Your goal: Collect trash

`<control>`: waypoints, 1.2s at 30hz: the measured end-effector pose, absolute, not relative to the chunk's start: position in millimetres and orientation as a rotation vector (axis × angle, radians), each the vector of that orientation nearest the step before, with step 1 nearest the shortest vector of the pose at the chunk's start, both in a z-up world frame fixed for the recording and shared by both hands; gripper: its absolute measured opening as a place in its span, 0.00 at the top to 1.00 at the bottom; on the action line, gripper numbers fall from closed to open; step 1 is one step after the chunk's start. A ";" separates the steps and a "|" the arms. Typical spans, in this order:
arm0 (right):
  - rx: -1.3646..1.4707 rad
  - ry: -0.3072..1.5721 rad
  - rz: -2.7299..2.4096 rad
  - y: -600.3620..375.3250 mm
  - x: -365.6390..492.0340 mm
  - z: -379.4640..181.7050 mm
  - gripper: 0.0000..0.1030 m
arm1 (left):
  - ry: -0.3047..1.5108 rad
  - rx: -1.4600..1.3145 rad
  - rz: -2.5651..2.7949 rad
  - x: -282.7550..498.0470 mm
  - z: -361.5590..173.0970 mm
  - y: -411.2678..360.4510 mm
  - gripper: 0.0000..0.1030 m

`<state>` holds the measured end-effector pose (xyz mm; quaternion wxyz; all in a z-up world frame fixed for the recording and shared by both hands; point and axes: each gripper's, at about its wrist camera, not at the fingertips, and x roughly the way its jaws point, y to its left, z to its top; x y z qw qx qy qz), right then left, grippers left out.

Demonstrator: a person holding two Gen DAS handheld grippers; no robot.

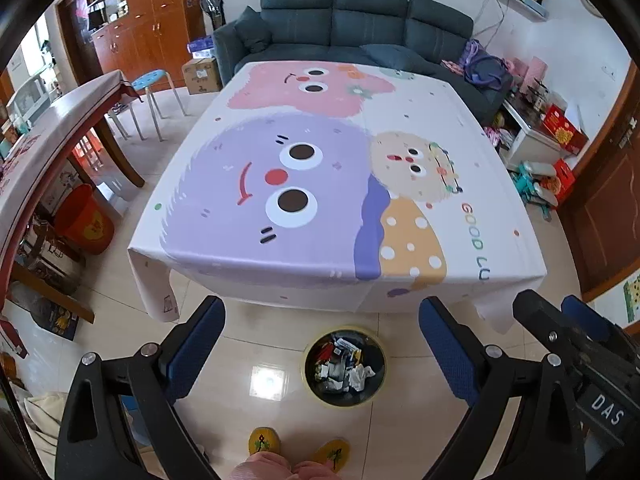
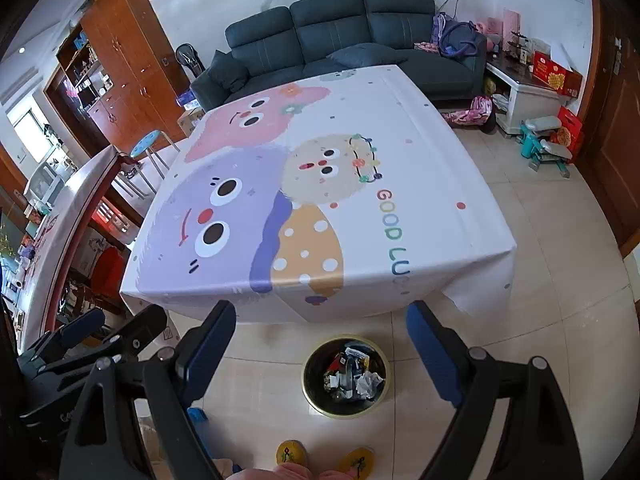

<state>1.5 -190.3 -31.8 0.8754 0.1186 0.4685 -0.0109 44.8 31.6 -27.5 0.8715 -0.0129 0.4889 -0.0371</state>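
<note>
A round dark trash bin (image 1: 344,366) with a yellow rim stands on the tile floor just in front of the table; it holds crumpled paper and wrappers (image 1: 356,376). It also shows in the right wrist view (image 2: 346,374). My left gripper (image 1: 322,316) is open and empty, held above the bin. My right gripper (image 2: 322,318) is open and empty too, above the same bin. The right gripper shows at the right edge of the left wrist view (image 1: 560,316). The table (image 1: 400,128) wears a cartoon tablecloth; I see no trash on it.
A dark sofa (image 1: 360,24) stands behind the table. A second table (image 1: 52,120), a blue stool (image 1: 150,80) and a red bucket (image 1: 80,220) are at left. Boxes and clutter (image 1: 560,132) line the right wall. Yellow slippers (image 1: 264,440) stand below the bin.
</note>
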 end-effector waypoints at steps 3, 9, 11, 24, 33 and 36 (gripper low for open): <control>0.238 0.964 -0.014 -188.2 2.5 -26.2 0.15 | 1.012 -0.033 -0.065 44.6 -23.2 33.7 0.06; 0.235 0.942 -0.013 -185.3 4.1 -19.1 0.15 | 1.010 -0.035 -0.065 43.5 -19.8 37.1 0.06; 0.236 0.934 -0.013 -184.7 3.7 -16.7 0.15 | 1.008 -0.042 -0.067 42.9 -18.3 38.1 0.06; 0.239 0.903 -0.014 -185.7 9.7 -9.5 0.15 | 0.971 -0.019 -0.089 54.5 -4.8 35.0 0.06; 0.233 0.870 -0.013 -185.7 13.7 -2.0 0.15 | 0.955 -0.019 -0.094 62.8 -1.0 29.4 0.06; 0.234 0.870 -0.014 -186.0 13.6 -1.8 0.15 | 0.957 -0.023 -0.097 62.7 -1.7 28.6 0.06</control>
